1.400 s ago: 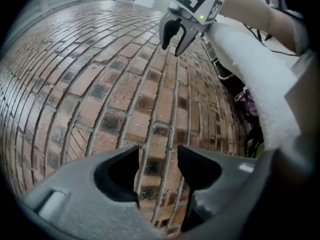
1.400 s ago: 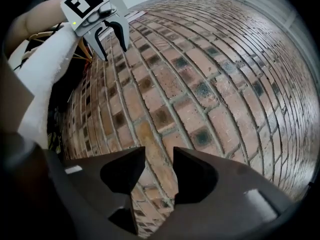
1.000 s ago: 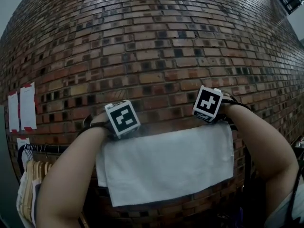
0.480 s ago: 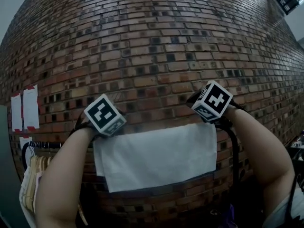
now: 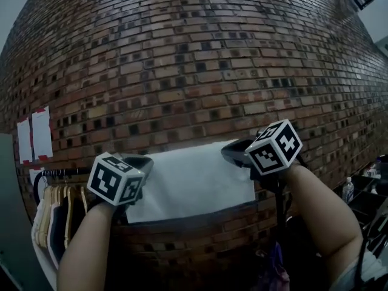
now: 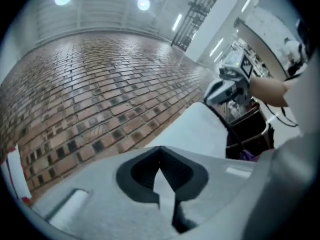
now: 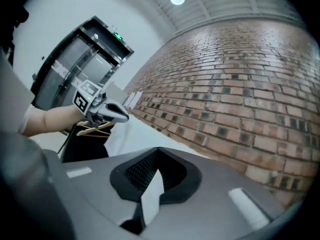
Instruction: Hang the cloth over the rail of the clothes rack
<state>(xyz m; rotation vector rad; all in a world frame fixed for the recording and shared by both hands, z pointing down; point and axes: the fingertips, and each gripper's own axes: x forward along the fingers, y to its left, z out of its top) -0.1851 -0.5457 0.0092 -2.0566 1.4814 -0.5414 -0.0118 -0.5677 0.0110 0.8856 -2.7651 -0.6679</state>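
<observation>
A white cloth [image 5: 191, 183] is stretched flat between my two grippers in front of the brick wall. My left gripper [image 5: 144, 163] is shut on its left edge, with the marker cube at the near left. My right gripper [image 5: 229, 151] is shut on the right edge. In the left gripper view a strip of cloth [image 6: 165, 194] is pinched in my left gripper [image 6: 160, 154], and the sheet runs out to the right gripper [image 6: 227, 86]. In the right gripper view the cloth [image 7: 152, 194] is likewise pinched in my right gripper [image 7: 159, 156]. A black rack rail [image 5: 60, 173] lies to the lower left.
Wooden hangers with garments [image 5: 54, 220] hang from the rail at the left. Paper sheets [image 5: 33, 135] are taped to the brick wall [image 5: 194, 71]. A black upright pole [image 5: 280, 217] stands under my right arm. A bottle [image 5: 347, 190] sits at the far right.
Both grippers have dropped lower in the view and the left one has moved left. The cloth, which hung down below them, is now pulled taut and flatter. More of the rack shows.
</observation>
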